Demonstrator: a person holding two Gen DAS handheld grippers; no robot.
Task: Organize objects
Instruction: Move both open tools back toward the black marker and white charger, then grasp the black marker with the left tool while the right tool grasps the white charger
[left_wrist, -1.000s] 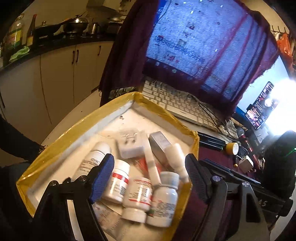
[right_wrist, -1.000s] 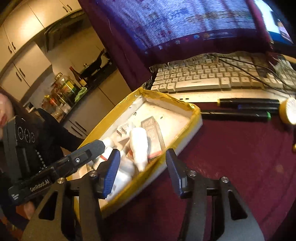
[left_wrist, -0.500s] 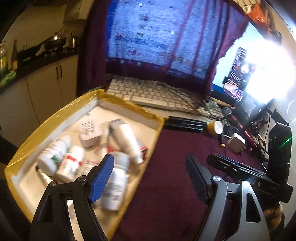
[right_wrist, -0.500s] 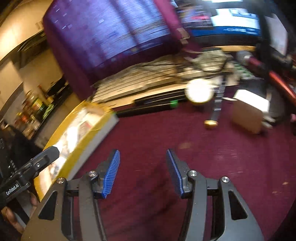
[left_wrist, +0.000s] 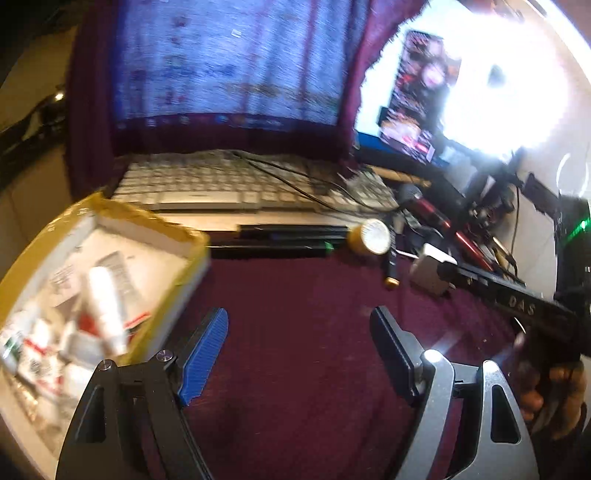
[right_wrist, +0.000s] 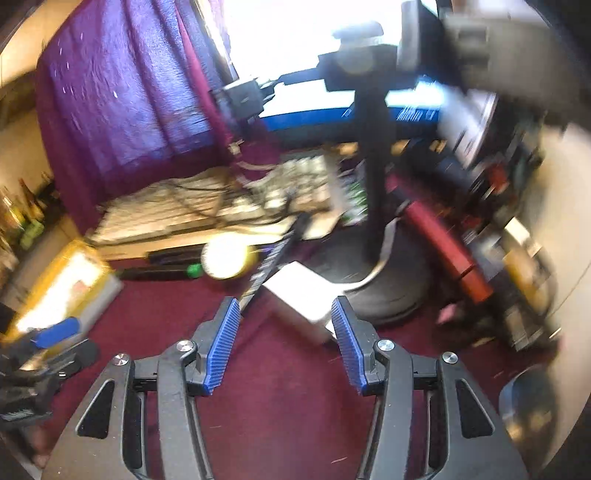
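Both empty: left claw (left_wrist: 299, 354) wide open, right claw (right_wrist: 282, 343) half open. Right faces white block (right_wrist: 299, 295); centre on it, lower squarely, then close. Tray (left_wrist: 184, 236) near.

Both the left gripper (left_wrist: 299, 350) and the right gripper (right_wrist: 283, 341) angle downward, jaws apart and holding nothing.

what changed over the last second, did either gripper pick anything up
Both grippers swung away from the yellow box of medicine bottles toward the cluttered side of the desk. The left gripper now hangs over bare maroon cloth; the right gripper now faces the white adapter. Neither picked anything up: both stayed open and empty. Box, bottles, keyboard and adapter did not move.
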